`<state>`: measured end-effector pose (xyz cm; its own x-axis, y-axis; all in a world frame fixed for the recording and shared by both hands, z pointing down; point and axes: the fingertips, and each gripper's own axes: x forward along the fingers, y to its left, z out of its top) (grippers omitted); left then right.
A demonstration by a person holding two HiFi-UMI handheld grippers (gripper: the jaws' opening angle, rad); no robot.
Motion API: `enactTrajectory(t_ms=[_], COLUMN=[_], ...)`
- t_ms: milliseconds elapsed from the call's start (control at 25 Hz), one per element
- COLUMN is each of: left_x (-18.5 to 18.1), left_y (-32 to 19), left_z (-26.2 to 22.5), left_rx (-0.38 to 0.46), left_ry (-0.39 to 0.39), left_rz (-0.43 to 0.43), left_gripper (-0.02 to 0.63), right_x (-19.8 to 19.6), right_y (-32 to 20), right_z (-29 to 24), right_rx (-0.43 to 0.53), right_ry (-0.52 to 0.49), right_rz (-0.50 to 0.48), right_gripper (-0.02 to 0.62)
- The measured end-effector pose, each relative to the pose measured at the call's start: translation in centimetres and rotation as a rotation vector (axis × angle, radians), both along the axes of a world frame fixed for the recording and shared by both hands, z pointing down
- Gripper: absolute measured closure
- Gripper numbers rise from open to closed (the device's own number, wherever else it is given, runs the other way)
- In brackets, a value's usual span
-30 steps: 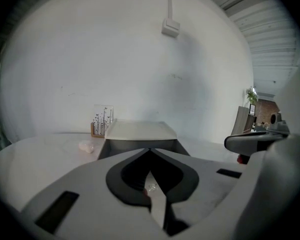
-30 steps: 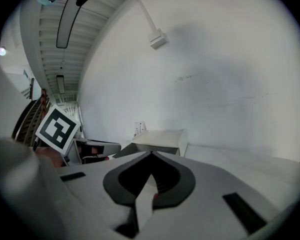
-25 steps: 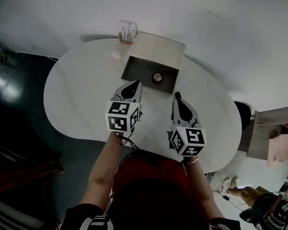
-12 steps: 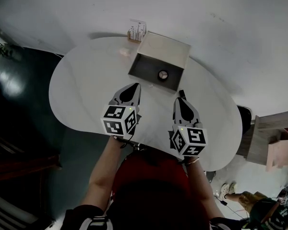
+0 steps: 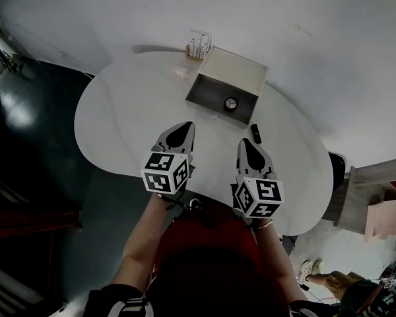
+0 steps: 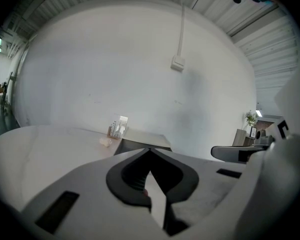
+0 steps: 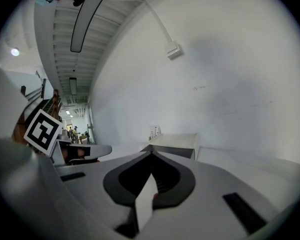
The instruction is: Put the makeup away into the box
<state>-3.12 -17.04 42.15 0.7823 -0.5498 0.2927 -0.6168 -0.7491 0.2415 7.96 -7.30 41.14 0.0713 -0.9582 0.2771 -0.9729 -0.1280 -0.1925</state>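
The open beige box [image 5: 236,70] stands at the far side of the white oval table [image 5: 119,124]. A small round makeup item [image 5: 231,102] lies on its dark floor. A short black makeup tube [image 5: 255,133] lies on the table just past my right gripper [image 5: 243,142]. My left gripper [image 5: 185,127] hovers to the left, its tips short of the box's front. Both grippers are shut with nothing between the jaws. The box [image 6: 142,139] shows beyond the left gripper [image 6: 150,149] in the left gripper view. It [image 7: 176,142] also shows past the right gripper [image 7: 151,153] in the right gripper view.
A small rack of upright items [image 5: 198,46] stands at the box's far left corner. A pale pinkish lump [image 5: 180,72] lies on the table beside it. A white wall rises behind the table. Dark floor lies to the left, and wooden furniture [image 5: 376,197] stands at the right.
Both grippers have drawn back from the box toward the person, still shut. The black tube now shows on the table beyond the right gripper's tip.
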Motion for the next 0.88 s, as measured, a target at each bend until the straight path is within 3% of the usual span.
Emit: enactTrajectory(t_ms=[400, 880], left_x=[0.7, 8.8], left_y=[2.9, 6.4], left_z=[0.8, 3.0], left_rx=[-0.027, -0.035], left_ry=[0.004, -0.063], left_rz=[0.059, 0.241], left_gripper=[0.584, 0.584], right_x=[0.8, 6.3], right_y=[3.0, 7.3], right_z=[0.2, 1.1], right_rx=[-0.023, -0.044], right_ry=[0.010, 0.001], right_rz=[0.068, 0.224], right_gripper=[0.583, 0.583])
